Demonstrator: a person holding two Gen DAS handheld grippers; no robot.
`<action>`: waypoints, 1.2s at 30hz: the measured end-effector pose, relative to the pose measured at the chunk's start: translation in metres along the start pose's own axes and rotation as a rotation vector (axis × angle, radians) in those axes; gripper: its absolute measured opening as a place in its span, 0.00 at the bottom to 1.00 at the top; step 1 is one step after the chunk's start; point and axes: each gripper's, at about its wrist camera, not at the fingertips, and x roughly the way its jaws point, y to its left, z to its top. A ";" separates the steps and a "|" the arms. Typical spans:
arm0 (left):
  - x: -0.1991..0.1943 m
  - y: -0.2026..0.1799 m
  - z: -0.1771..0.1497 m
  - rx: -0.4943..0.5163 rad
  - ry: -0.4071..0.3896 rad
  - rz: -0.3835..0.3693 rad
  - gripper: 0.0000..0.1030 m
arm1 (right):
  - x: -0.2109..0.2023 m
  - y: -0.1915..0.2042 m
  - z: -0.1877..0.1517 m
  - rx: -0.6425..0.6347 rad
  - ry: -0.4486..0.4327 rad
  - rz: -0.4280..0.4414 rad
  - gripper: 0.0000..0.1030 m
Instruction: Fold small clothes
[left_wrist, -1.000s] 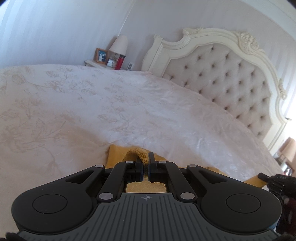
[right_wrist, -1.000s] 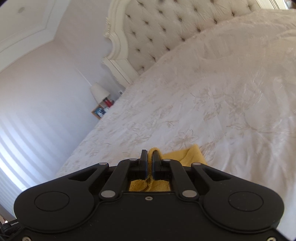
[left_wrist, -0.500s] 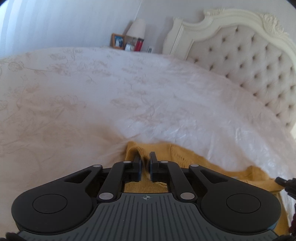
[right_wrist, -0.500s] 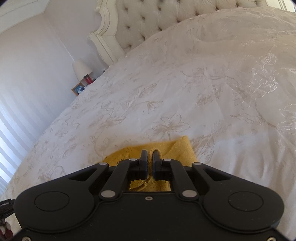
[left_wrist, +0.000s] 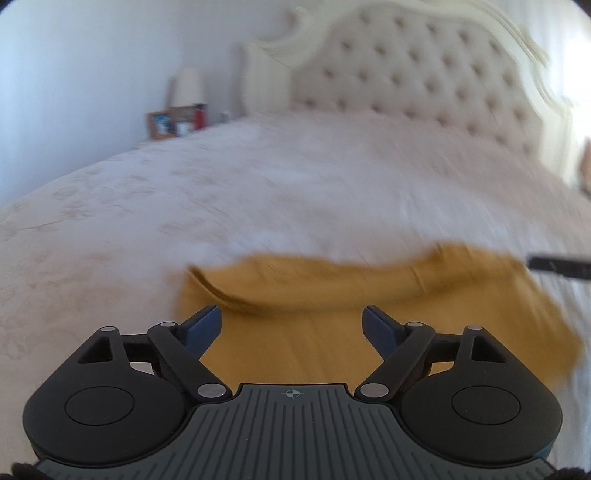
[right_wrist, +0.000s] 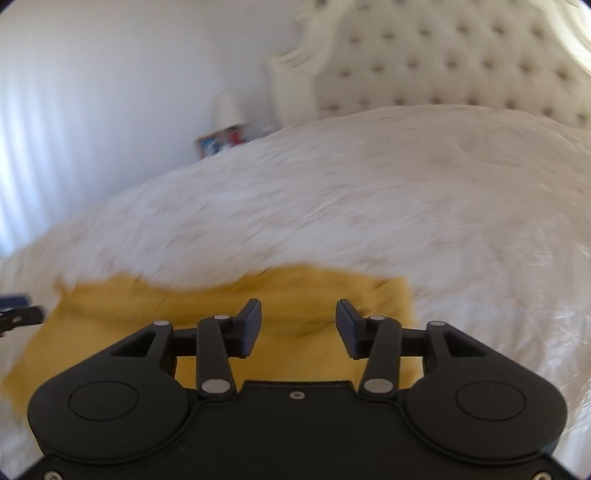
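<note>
A wide bed (left_wrist: 258, 192) in a white, faintly flowered cover is filling the room, a cream tufted headboard (left_wrist: 424, 74) is rising behind it, and a white lamp (left_wrist: 186, 86) and picture frames (left_wrist: 160, 124) are standing against the pale, brightly lit wall (left_wrist: 92, 74).

Soft, bright daylight fills both views, and the pale wall at the left shows faint vertical bands of light. Motion blur smears the white embroidered bedspread (left_wrist: 258, 192), the mustard-yellow knitted garment (left_wrist: 332, 295) and the cream tufted headboard (left_wrist: 424, 85), while the black left gripper (left_wrist: 291, 325) and black right gripper (right_wrist: 298, 325) stay sharp. Glare whitens the bedspread's right side in the right wrist view. Fisheye distortion bows the bed's edge, and the frame corners darken.
</note>
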 end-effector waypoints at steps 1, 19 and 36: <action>0.003 -0.005 -0.004 0.020 0.015 -0.008 0.81 | 0.002 0.008 -0.002 -0.028 0.018 0.013 0.53; 0.105 0.015 0.027 -0.027 0.225 0.015 0.89 | 0.110 0.030 0.032 -0.065 0.272 -0.030 0.52; 0.055 0.000 0.036 -0.047 0.138 0.005 0.92 | 0.045 0.022 0.009 -0.066 0.150 0.006 0.57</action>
